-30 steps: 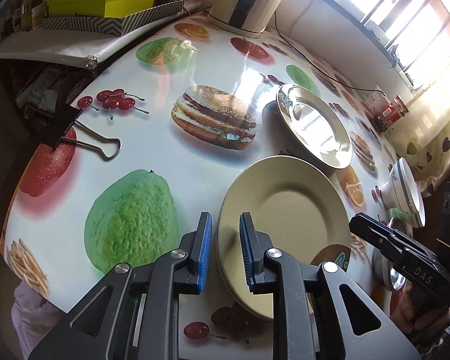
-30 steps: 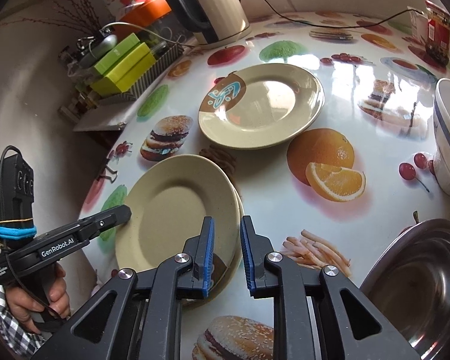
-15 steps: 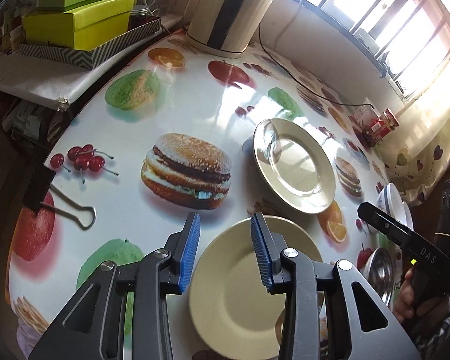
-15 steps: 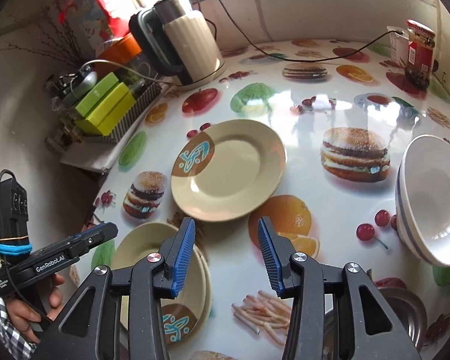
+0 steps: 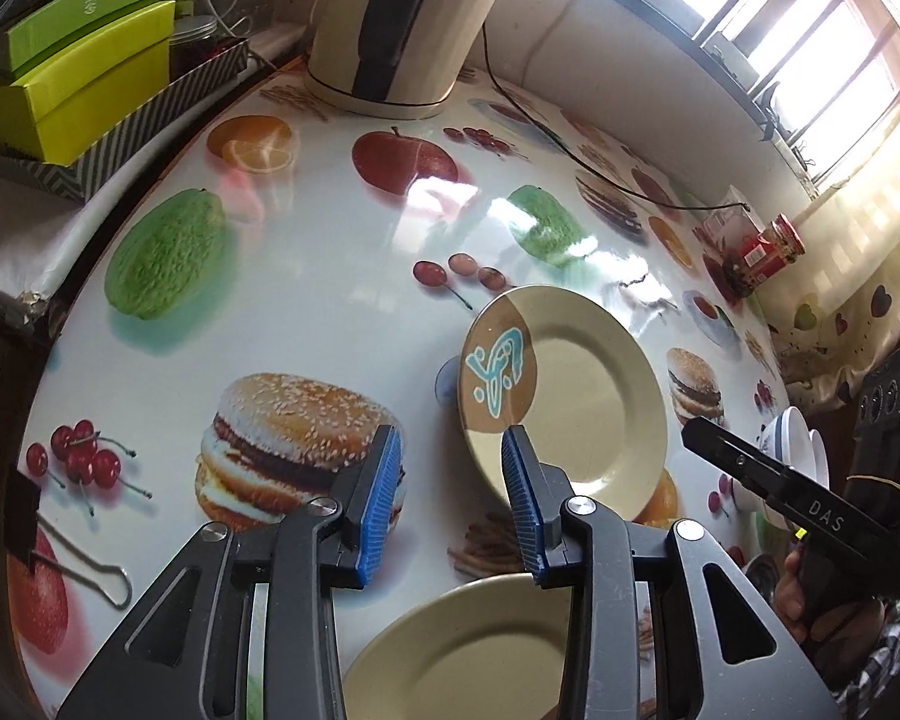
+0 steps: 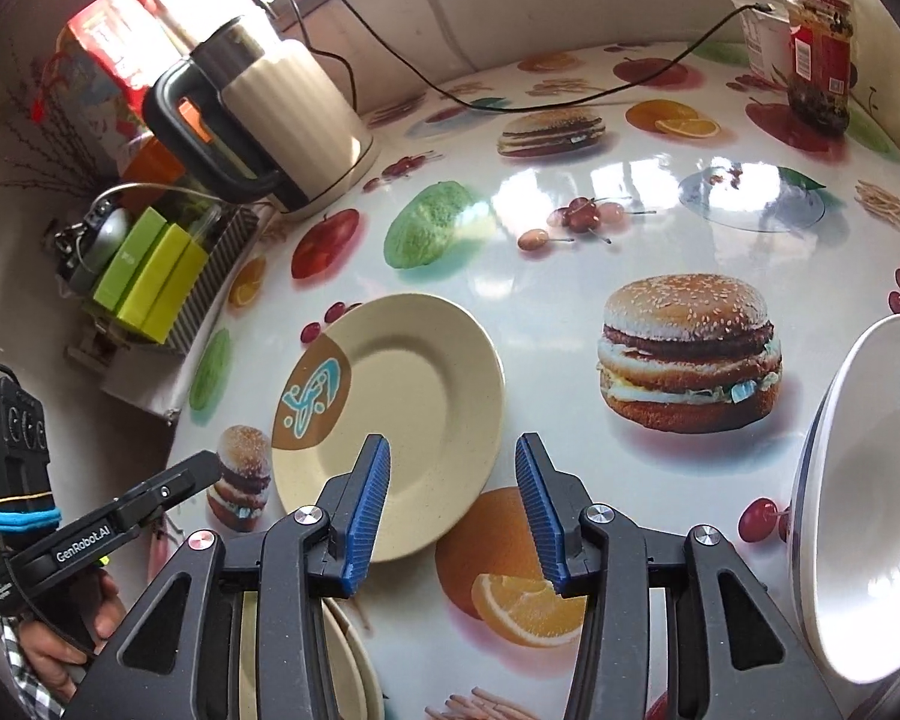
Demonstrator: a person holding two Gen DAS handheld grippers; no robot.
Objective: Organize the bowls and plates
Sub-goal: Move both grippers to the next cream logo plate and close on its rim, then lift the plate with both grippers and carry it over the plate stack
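Two hand-held grippers, left (image 5: 450,504) and right (image 6: 450,516), jaws apart, empty.
Beige round plate with brown patch (image 6: 402,414) lies beyond them on glossy food-print surface (image 6: 510,276).

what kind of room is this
Most likely a home kitchen or dining corner: an electric kettle stands plugged in on a table covered with a food-print oilcloth, with plates and a condiment jar under a window.

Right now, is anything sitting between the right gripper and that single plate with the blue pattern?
Nothing visible. The right gripper is open and empty, and only bare tablecloth lies before the patterned plate.
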